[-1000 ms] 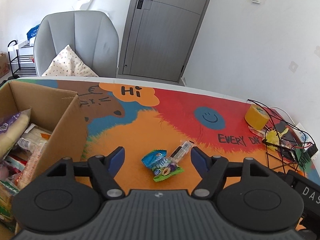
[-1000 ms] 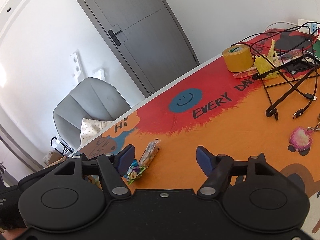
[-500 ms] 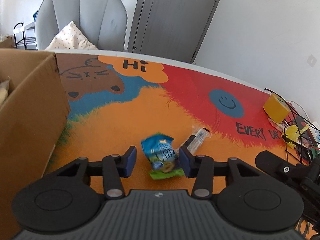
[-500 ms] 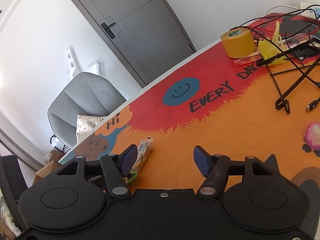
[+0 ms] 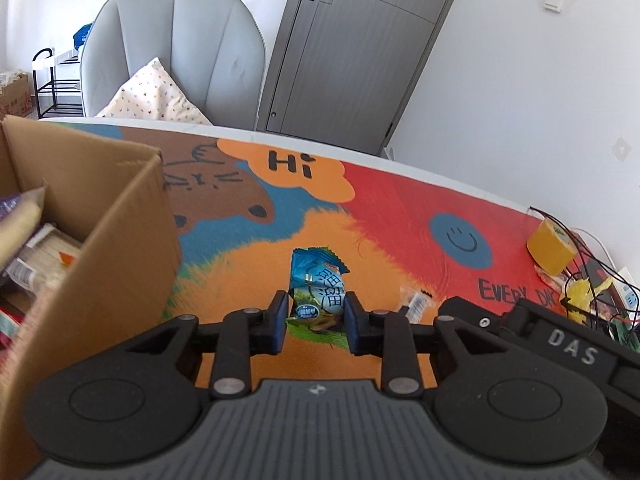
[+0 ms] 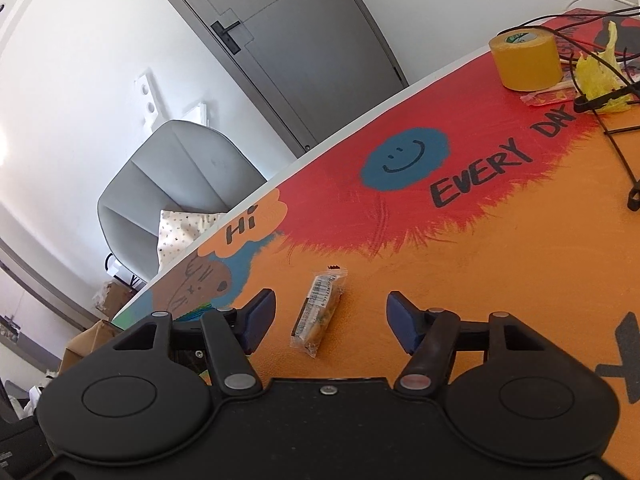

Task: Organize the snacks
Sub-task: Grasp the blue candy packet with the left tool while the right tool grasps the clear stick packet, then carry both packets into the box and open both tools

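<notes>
Two snacks are in play on the painted bench (image 5: 400, 208). The left claw (image 5: 315, 322) has its jaws pressed in on the blue packet (image 5: 318, 286), pinching it near its lower, green-edged end, with most of the packet sticking out forward past the fingertips. Whether the packet is already clear of the bench cannot be told from this view. The right claw (image 6: 328, 320) stands wide, its jaws either side of the clear-wrapped bar (image 6: 320, 310), which lies flat on the orange part of the bench and is touched by neither finger.

Both look light and easy to carry. The blue packet is soft, puffy film: it will give under pressure and could slide or swing if held only by its crimped edge, so a hold across the filled body, as now, seems the safer one. The bar is long and thin, with slick wrapping and probably crumbly contents; closing across its narrow width near the middle should keep it from tipping, and gentle pressure should spare it.

A cardboard box (image 5: 132, 216), already holding other packets, stands just left of the left claw and looks the likely place for both.
</notes>
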The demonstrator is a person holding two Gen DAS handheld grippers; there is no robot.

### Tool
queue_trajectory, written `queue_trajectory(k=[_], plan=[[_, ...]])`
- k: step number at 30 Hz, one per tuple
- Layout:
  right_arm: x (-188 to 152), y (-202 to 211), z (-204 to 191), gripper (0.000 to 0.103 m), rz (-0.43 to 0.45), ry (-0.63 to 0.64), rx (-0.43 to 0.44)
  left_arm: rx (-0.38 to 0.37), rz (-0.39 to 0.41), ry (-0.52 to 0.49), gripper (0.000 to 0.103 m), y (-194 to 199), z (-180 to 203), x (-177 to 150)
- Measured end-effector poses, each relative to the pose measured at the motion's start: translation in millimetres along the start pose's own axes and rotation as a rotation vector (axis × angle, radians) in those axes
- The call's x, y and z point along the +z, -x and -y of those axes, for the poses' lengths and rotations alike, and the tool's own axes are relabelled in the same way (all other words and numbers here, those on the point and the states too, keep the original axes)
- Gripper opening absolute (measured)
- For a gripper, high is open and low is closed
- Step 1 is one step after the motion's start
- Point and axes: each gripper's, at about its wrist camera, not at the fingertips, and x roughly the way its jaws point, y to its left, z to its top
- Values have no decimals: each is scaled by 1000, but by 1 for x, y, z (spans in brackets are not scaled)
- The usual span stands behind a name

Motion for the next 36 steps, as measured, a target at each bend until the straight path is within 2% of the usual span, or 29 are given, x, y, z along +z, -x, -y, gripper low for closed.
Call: queue_trajectory(k=[6,11,13,14,15,19,25,29,36], plan=[[1,-20,-14,57,-29,24,-9,-10,40,20,28,16,-12,14],[-1,-36,-28,54,-57,84,-53,-27,92,30,28,37,-23,26],[-5,-43,-32,41,-84,104,-71,-33,100,33,28,42,-26,28],[-8,-42,-34,34,-70,116,-95,-27,109,35,28,46,-28,28],[-9,-42,-33,20,-80,111,-103,-30,114,41,28,49,-30,29],[-10,-27,-23,20,-70,44,-57,-44,137,45,28,63,-36,29],[-16,3,-30,20,-34,40,-7,-60,170,56,28,84,-47,29],[-21,22,-46,20,-5,50,33,-58,196,63,28,103,-63,28],[-34,43,-81,20,34,97,117,-5,230,63,28,138,-99,22]])
